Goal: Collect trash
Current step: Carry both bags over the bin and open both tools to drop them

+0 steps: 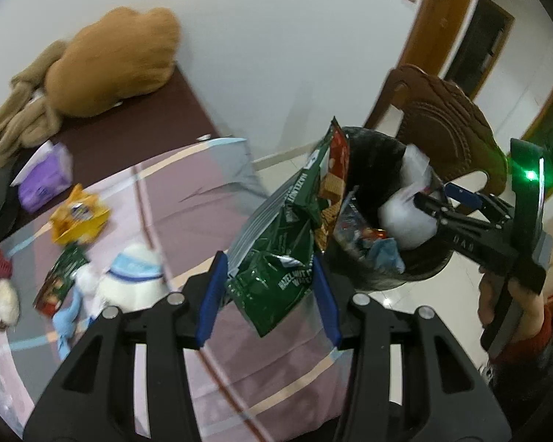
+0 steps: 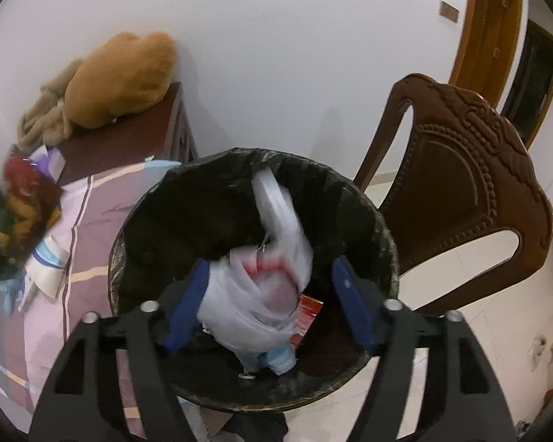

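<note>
— Two grippers: what's where?
— Your round black-lined trash bin (image 2: 254, 228) sits beside the bed. Your right gripper (image 2: 269, 302) stands open above it, white plastic bag (image 2: 254, 294) loose between its fingers.
— And the left gripper (image 1: 269, 294)?
— Clamped on the crumpled green wafer wrapper (image 1: 276, 250), beside the bin's rim.

Green wrapper (image 1: 276, 258) — "HAZELNUT" printed up its upper panel, "HAZELNUT WAFER"-like white lettering on its lower crumpled part, partly illegible — other packets' print too blurred to read
</note>
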{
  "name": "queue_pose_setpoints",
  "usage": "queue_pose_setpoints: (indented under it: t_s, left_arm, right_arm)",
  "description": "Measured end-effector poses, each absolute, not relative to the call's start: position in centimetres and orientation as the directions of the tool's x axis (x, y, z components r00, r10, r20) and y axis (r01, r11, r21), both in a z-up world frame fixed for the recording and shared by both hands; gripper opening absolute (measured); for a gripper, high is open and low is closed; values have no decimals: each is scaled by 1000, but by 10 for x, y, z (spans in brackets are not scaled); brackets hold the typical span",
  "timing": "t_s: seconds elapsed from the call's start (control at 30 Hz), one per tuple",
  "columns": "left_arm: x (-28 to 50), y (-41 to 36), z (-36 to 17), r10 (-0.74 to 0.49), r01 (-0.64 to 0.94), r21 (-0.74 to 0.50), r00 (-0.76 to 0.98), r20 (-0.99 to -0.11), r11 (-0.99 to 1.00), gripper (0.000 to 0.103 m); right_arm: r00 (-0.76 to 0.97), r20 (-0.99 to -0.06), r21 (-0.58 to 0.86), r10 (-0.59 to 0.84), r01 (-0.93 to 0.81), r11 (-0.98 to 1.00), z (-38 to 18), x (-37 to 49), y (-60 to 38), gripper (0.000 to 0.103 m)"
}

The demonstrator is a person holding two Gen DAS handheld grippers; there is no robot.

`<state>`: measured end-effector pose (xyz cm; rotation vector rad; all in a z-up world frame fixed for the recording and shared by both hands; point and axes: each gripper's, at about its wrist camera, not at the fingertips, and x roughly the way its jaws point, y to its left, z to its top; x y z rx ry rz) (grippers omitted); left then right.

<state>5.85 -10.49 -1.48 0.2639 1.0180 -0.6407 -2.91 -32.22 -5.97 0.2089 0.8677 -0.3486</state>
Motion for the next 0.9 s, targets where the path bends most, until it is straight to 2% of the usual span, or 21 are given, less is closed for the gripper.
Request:
queue_pose_setpoints:
  t_s: [0.27,0.4,0.47,0.5,0.53,0.67,0.77,0.9]
  left_arm:
    - [64,-169,-23,-439,690,-149,266,-858,709,47]
    - [64,-200,-27,-454,722,-141,260,-852,678,48]
    - [65,-217,-29,-473,733,-153,252,-844,663,57]
    - [65,-224,-30,-479,735,-149,261,-838,661,74]
    - [65,-225,-30,-475,732,-139,274,-836,667,86]
    - [63,-220,-30,-468,732,-122,290,-835,670,88]
    - [67,-195,-28,-424,697,-60,363,-830,714,89]
    - [85,-128,-32,-275,553,56,496,-824,831,89]
  right_arm:
    - [642,-732,162,-227,488,858,-50,-60,-365,70]
    - [640,-721,170,-265,534,828,-46,-76,-380,71]
    - [636,-719,172,-280,553,815,-45,-83,-385,71]
    - [634,-720,172,-284,559,811,-45,-85,-387,71]
    - [632,-720,170,-287,562,809,-43,-86,-387,71]
    - [625,-724,167,-293,571,804,-45,-91,-388,71]
    - [639,-717,183,-278,558,810,-42,-88,-382,71]
    - [684,-692,198,-232,489,849,-29,-72,-359,71]
